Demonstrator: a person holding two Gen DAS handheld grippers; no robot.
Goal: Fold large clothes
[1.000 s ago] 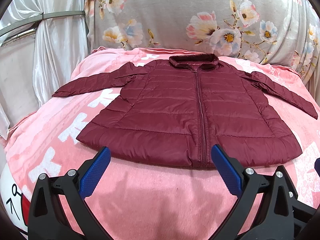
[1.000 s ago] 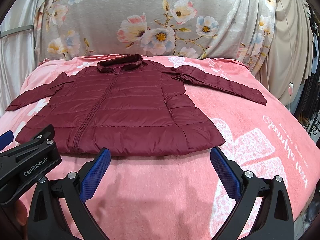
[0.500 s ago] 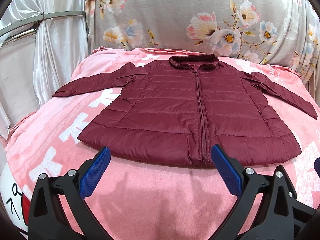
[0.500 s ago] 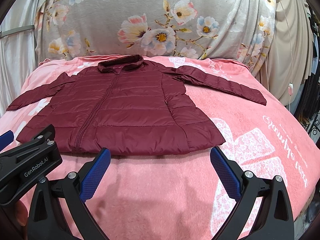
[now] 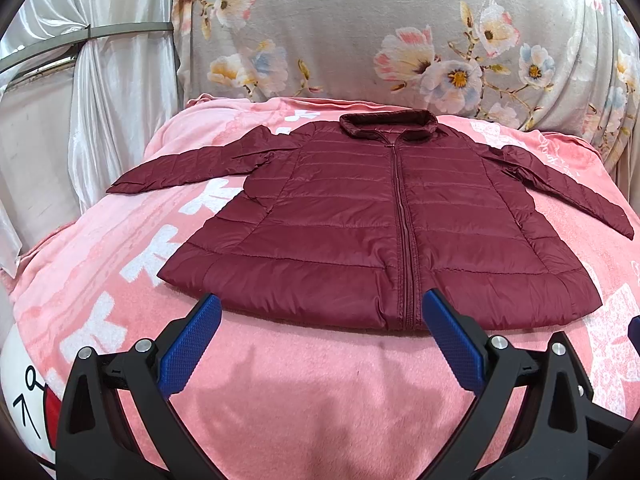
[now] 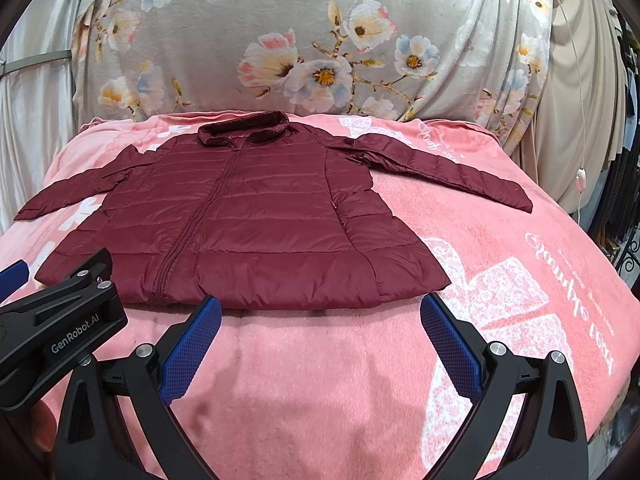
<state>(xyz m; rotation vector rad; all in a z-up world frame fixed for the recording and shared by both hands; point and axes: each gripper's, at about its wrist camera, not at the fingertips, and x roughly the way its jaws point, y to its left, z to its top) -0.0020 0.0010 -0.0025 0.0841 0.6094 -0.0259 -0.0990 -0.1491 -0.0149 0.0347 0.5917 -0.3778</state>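
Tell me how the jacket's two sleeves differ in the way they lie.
In the left wrist view, the left sleeve runs out nearly level, its cuff near the blanket's edge by the white curtain. The right sleeve slopes down toward the hem side, its cuff on open blanket. The right sleeve is bunched at the shoulder; the left shows a smaller fold there. Both are maroon, quilted, spread flat and not folded in.

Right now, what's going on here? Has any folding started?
Not yet. A person holds two grippers over a pink blanket. The maroon jacket lies flat on it, zipped, front up, both sleeves spread out to the sides, collar at the far end. The left gripper and right gripper are both open and empty, on the near side of the hem, touching nothing. No fold is made.
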